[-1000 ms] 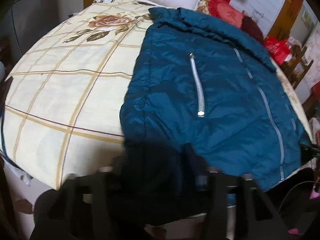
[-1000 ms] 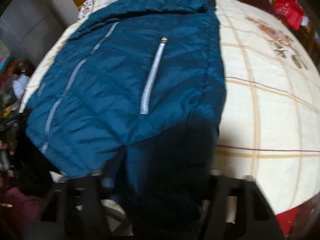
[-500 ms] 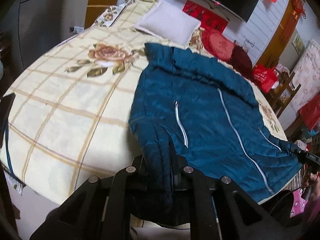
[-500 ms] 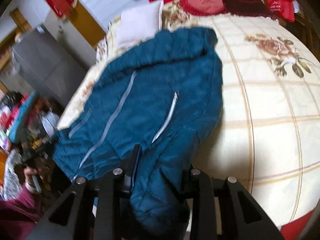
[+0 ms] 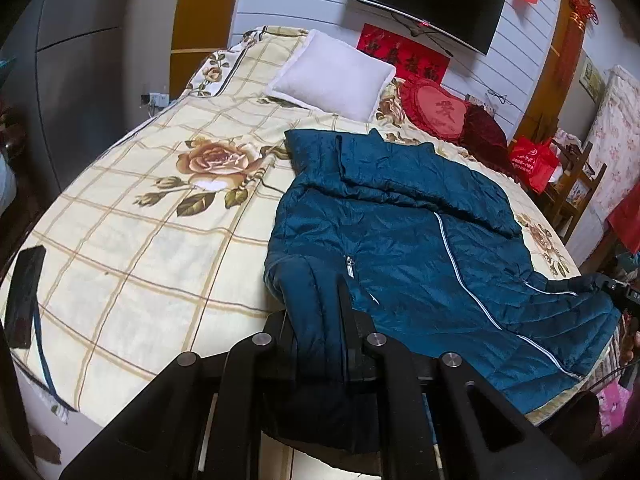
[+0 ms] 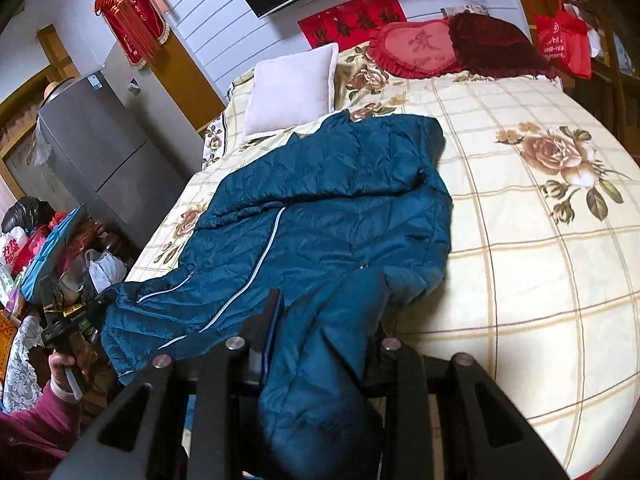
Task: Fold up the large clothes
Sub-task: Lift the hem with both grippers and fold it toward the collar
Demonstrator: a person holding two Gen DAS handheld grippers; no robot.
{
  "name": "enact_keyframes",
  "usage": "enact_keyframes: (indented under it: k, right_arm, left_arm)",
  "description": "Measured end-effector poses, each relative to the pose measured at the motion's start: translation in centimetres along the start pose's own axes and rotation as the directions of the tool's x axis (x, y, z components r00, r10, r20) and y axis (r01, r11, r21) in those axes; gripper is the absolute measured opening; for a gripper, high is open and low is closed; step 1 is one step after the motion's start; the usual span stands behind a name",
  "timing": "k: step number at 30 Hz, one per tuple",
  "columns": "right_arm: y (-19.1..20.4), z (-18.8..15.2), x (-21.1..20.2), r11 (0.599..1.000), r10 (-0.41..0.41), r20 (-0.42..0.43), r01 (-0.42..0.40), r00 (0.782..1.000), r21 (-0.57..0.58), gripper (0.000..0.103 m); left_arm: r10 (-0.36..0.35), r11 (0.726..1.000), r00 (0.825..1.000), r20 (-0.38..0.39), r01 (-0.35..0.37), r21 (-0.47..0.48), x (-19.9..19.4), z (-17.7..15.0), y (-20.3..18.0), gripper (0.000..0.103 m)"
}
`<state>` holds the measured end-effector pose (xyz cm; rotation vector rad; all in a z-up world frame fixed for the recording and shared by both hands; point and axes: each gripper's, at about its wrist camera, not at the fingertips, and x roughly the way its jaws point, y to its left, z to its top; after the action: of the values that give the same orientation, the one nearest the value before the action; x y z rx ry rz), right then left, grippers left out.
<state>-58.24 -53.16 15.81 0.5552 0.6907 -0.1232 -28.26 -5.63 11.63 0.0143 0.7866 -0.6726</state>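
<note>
On the bed [image 5: 120, 248], the jacket [image 5: 420, 248] is stretching lengthwise away toward the pillow [image 5: 332, 74], each tool, left [image 5: 316, 336] and right [image 6: 320, 336], clamping a hem corner.

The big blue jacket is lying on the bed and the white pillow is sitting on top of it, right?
Not quite. The blue jacket lies on the bed, but the white pillow sits beyond its collar, not on it. The left wrist view shows this.

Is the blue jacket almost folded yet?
Not yet. Done: the jacket lies zipped and spread on the bed. In hand: the left gripper and right gripper each pinch a bottom corner, their fingers having just closed on it. Left: no fold over the body shows yet.
</note>
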Motion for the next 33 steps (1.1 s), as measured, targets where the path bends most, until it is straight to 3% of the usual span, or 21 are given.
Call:
enact_keyframes:
  k: [12,17,28,33]
  right_arm:
    - [0.3,2.4,0.1,0.999,-0.038,0.028,0.039,0.999,-0.024,0.030]
    - [0.1,5.1,0.7,0.998,-0.053,0.059,0.054,0.997,-0.010,0.030]
    - [-0.7,12.5,4.4,0.991,-0.134,0.107,0.135,0.985,-0.004,0.030]
    - [-1.8,15.7,7.2,0.983,-0.181,0.120,0.179,0.976,0.029,0.030]
  left_arm:
    - [-0.009,1.000,0.998,0.055,0.009,-0.002,0.2,3.0,-0.2,0.034]
    - [-0.016,0.999,0.996,0.085,0.018,-0.026,1.4,6.5,-0.6,0.034]
    - [0.081,0.997,0.986,0.143,-0.083,0.006,6.3,13.8,-3.4,0.034]
    - [0.101,0.994,0.985,0.143,-0.093,-0.056,8.9,16.7,-2.9,0.034]
